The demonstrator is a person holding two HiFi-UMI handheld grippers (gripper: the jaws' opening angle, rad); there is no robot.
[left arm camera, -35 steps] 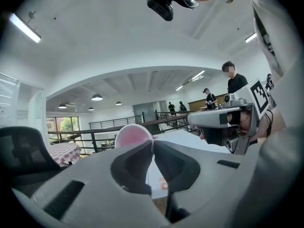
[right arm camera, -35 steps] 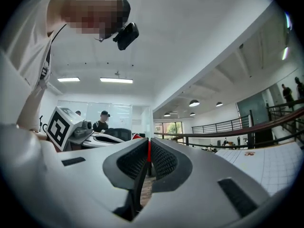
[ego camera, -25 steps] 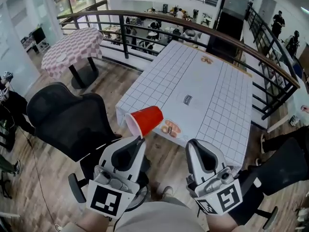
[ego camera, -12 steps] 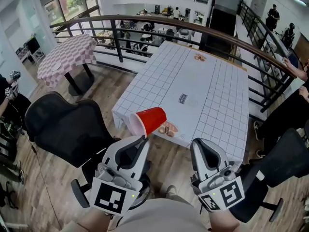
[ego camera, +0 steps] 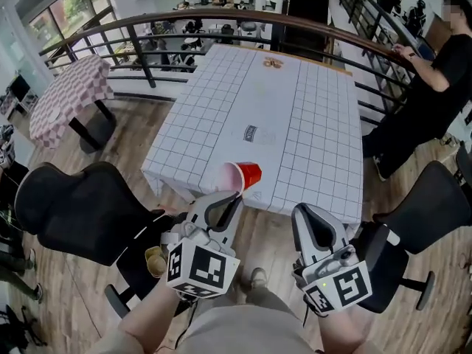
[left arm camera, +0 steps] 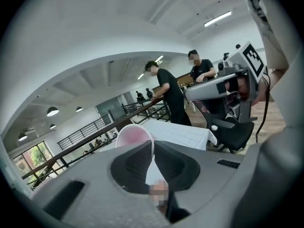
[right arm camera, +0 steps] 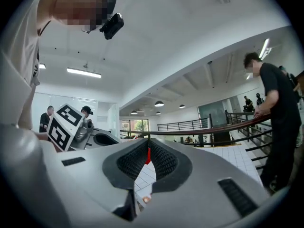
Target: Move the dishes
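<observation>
**Operator:** While the left gripper point(ego camera: 234, 195) clamps the red cup point(ego camera: 245, 177) by its rim, which step applies?

**Technician:** Probably transport. The cup hangs tilted over the near edge of the table point(ego camera: 295, 124). Next, turn it upright, lower it and release. The right gripper point(ego camera: 310, 212) has its jaws together, with no dish in them.

**Operator:** Count?

**Technician:** One cup, one table, two grippers.

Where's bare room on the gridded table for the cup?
Nearly all the table is bare: from the red cup at the near edge to small items at the far end. Only a label lies mid-table; nowhere crowded.
</observation>
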